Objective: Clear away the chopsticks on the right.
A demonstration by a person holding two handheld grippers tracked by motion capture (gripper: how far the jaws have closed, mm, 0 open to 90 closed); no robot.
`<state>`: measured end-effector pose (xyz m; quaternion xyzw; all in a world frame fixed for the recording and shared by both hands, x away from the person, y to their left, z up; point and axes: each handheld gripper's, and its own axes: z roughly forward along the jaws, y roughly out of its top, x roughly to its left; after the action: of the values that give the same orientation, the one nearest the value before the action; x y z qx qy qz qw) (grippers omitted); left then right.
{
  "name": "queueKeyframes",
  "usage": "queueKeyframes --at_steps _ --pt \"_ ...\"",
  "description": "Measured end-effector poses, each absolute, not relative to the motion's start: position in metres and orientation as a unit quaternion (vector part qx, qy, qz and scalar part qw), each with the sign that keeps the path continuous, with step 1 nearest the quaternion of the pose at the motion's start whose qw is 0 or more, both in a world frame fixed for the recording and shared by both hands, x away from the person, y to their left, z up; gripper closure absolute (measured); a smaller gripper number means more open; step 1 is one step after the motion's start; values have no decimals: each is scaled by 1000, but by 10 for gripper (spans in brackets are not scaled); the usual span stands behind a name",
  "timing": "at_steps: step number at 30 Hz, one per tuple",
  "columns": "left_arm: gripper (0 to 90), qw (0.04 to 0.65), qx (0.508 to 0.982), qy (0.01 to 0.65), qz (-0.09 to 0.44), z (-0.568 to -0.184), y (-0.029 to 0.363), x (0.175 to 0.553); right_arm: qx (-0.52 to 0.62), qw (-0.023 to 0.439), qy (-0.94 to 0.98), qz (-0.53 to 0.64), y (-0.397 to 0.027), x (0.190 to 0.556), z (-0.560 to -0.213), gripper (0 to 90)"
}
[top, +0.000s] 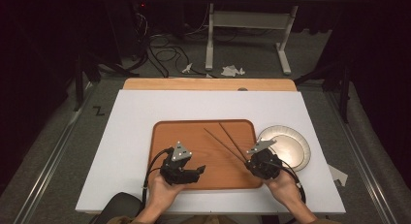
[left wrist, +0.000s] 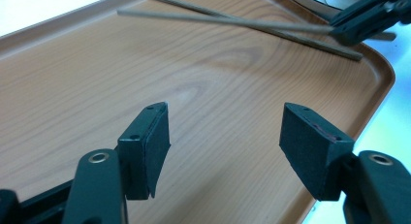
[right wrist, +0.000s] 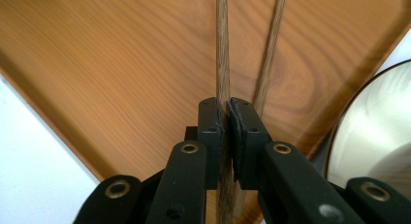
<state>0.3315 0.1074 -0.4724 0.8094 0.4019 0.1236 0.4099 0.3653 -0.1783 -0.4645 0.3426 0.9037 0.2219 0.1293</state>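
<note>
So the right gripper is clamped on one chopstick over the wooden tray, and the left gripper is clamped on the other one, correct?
Not quite. The right gripper is indeed shut on one chopstick over the wooden tray, but the left gripper holds nothing: the left gripper view shows its jaws wide apart above bare tray. The other chopstick lies beside the held one, away from the left gripper.

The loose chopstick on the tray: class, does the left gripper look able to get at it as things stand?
Probably yes. The left gripper is open over bare tray, nothing between it and the loose chopstick; the right gripper, clamping the other chopstick, crowds one end.
</note>
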Motion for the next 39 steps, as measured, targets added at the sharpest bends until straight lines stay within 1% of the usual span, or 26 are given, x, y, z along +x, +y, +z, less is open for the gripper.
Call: queueKeyframes --at_steps 8,18,29,33,36,39 --pt "351 409 809 403 123 -473 106 331 362 112 903 203 -179 370 -478 841" --pt "351 408 810 402 124 -473 106 331 359 105 906 199 -176 371 -482 817" --pt "351 409 811 401 123 -472 107 331 365 122 902 195 -177 373 -484 839" --pt "351 408 810 402 123 -473 107 331 363 127 902 196 -176 371 -484 789" --pt "351 408 811 401 122 -473 107 331 359 131 901 204 -177 369 -481 770" --pt "351 411 809 402 124 -472 107 330 349 136 901 219 -179 366 -476 709"
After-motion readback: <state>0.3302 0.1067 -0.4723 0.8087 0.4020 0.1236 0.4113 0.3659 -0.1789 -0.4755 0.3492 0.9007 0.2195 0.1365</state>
